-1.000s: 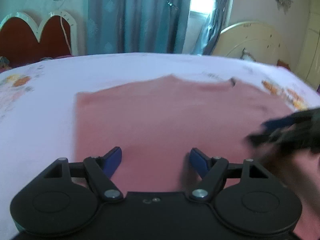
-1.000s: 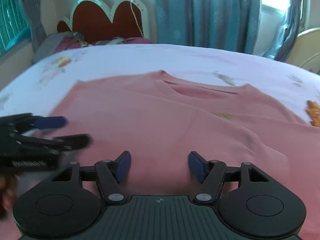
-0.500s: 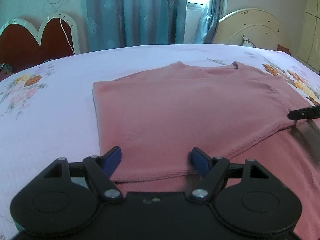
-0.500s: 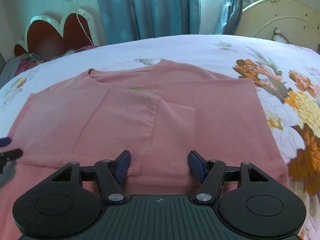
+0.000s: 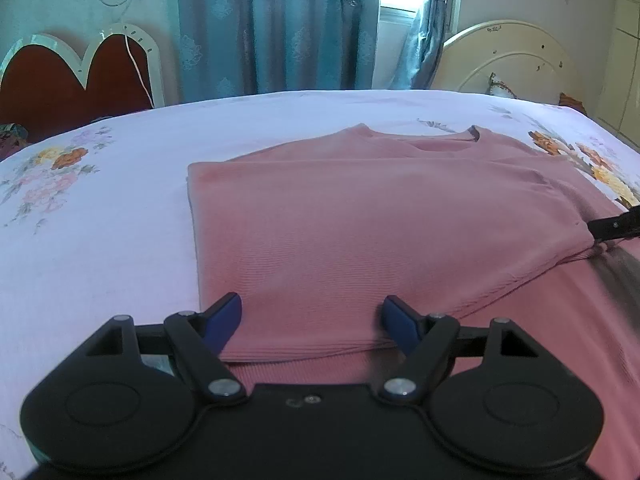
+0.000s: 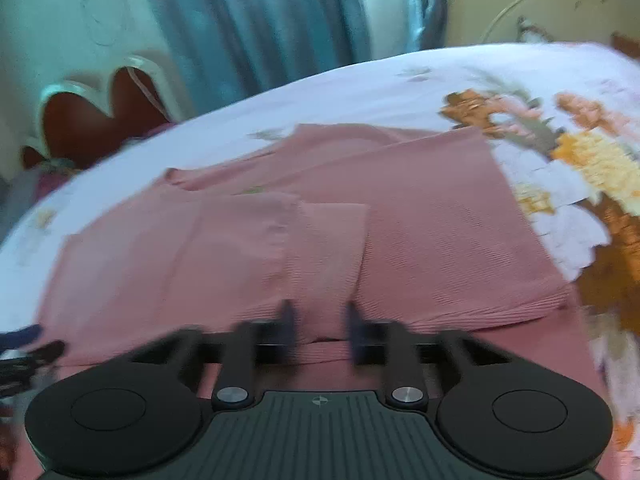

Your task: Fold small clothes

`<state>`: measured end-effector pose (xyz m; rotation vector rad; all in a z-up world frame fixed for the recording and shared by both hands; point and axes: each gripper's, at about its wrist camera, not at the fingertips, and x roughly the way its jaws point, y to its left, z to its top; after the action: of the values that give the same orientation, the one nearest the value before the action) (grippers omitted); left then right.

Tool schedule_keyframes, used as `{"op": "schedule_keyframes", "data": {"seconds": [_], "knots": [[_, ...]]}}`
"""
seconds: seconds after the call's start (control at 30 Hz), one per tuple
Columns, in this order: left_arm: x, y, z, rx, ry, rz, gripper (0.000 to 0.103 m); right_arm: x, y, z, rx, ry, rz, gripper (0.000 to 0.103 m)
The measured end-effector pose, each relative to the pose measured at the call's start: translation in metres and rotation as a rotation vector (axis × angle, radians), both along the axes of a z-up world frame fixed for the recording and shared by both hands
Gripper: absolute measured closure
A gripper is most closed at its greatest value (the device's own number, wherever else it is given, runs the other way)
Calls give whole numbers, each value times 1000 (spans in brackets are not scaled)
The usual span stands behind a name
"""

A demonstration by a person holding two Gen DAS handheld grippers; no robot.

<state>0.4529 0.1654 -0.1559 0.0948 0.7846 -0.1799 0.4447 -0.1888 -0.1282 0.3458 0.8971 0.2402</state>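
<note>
A pink knit top (image 5: 380, 224) lies flat on the bed, its left side folded over the middle, neckline at the far end. My left gripper (image 5: 312, 320) is open, hovering over the folded layer's near hem with nothing between its blue pads. In the right wrist view the same top (image 6: 420, 232) shows folded panels. My right gripper (image 6: 318, 328) is blurred, its fingers partly closed around the near hem (image 6: 320, 346); whether they grip it is unclear. Its tip (image 5: 612, 226) shows at the right edge of the left wrist view.
The bed is covered by a white floral sheet (image 5: 100, 208). A red heart-shaped headboard (image 5: 76, 80) and blue curtains (image 5: 280, 24) stand behind. A cream rounded headboard (image 5: 508, 60) is at the far right.
The right gripper's fingers have narrowed from wide open and it has swung over the near hem, with motion blur. The left gripper has stayed open, nearly still.
</note>
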Motion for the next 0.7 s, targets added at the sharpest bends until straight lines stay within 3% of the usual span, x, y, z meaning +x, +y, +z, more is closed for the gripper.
{"op": "schedule_keyframes", "data": {"seconds": [0.3, 0.43, 0.57, 0.63, 0.67, 0.7], "knots": [[-1, 0, 1, 7, 2, 3, 26, -4, -9, -2, -31, 3, -39, 91], [2, 0, 2, 12, 12, 3, 26, -5, -25, 1, -135, 12, -138, 91], [1, -3, 5, 24, 19, 14, 25, -18, -43, 10, -74, -10, -145, 91], [-5, -8, 9, 47, 15, 36, 21, -27, -51, 14, -59, -19, -143, 91], [-10, -9, 11, 57, 9, 47, 13, -31, -56, 16, -44, -17, -144, 90], [-17, -11, 13, 73, 4, 50, 7, -36, -61, 17, -31, -12, -148, 79]]}}
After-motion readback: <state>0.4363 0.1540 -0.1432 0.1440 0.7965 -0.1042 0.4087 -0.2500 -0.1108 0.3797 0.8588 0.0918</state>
